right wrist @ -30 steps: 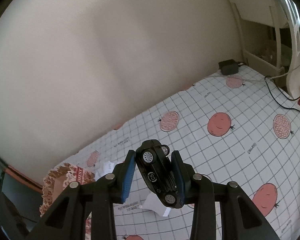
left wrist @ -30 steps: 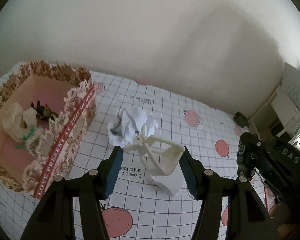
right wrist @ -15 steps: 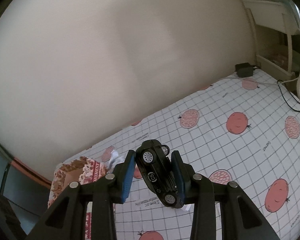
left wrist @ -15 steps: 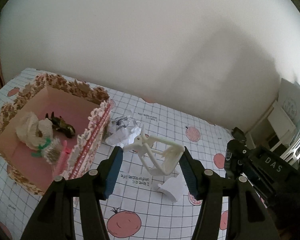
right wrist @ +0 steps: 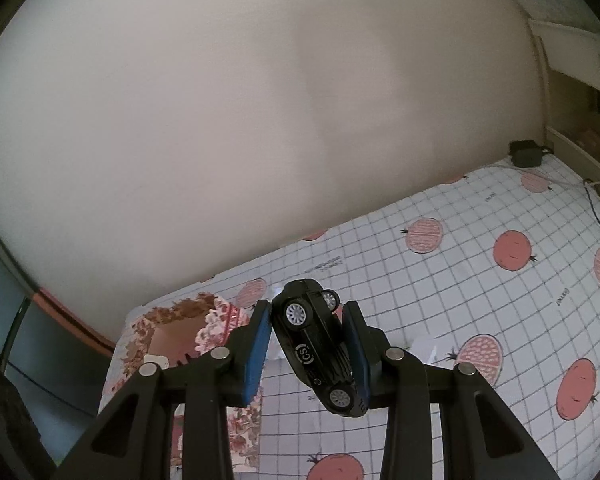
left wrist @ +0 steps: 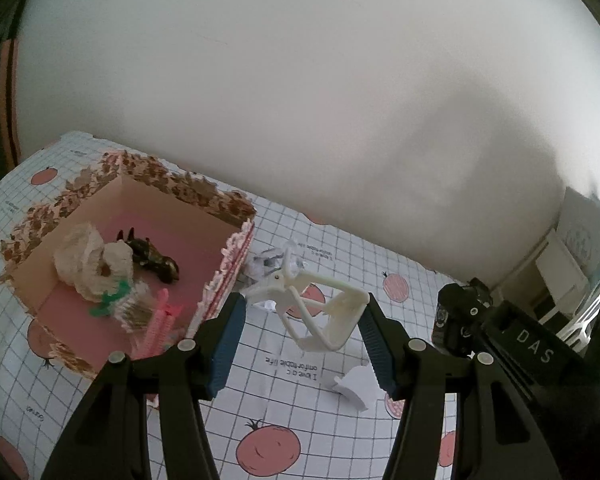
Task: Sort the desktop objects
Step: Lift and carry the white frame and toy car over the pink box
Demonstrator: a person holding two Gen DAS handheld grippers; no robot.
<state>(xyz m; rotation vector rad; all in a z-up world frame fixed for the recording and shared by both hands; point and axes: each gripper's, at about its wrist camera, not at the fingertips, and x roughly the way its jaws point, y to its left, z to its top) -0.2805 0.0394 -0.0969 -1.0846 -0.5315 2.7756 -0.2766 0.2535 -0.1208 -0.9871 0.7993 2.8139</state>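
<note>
My left gripper (left wrist: pixel 302 316) is shut on a white plastic clip-frame (left wrist: pixel 324 312), held in the air above the checked tablecloth, just right of a floral cardboard box (left wrist: pixel 236 204) with a pink inside. In the box lie a cream crumpled wad (left wrist: pixel 88 260), a dark toy figure (left wrist: pixel 156 260) and a pink comb (left wrist: pixel 160 324). My right gripper (right wrist: pixel 308 328) is shut on a black toy car (right wrist: pixel 320 344), tilted nose-up, held above the cloth. The same floral box (right wrist: pixel 220 320) shows low at the left in the right wrist view. The right gripper (left wrist: pixel 460 320) appears at the right of the left wrist view.
A crumpled white paper (left wrist: pixel 272 260) lies beside the box's right wall. A small white piece (left wrist: pixel 354 388) rests on the cloth (left wrist: pixel 300 420) near my left gripper. A black adapter (right wrist: pixel 524 152) with cable sits at the far right by white furniture (right wrist: pixel 572 40). A plain wall stands behind.
Both grippers have risen and drawn back from the table with their loads still held. The box has shifted toward the centre of the left wrist view, and more wall shows.
</note>
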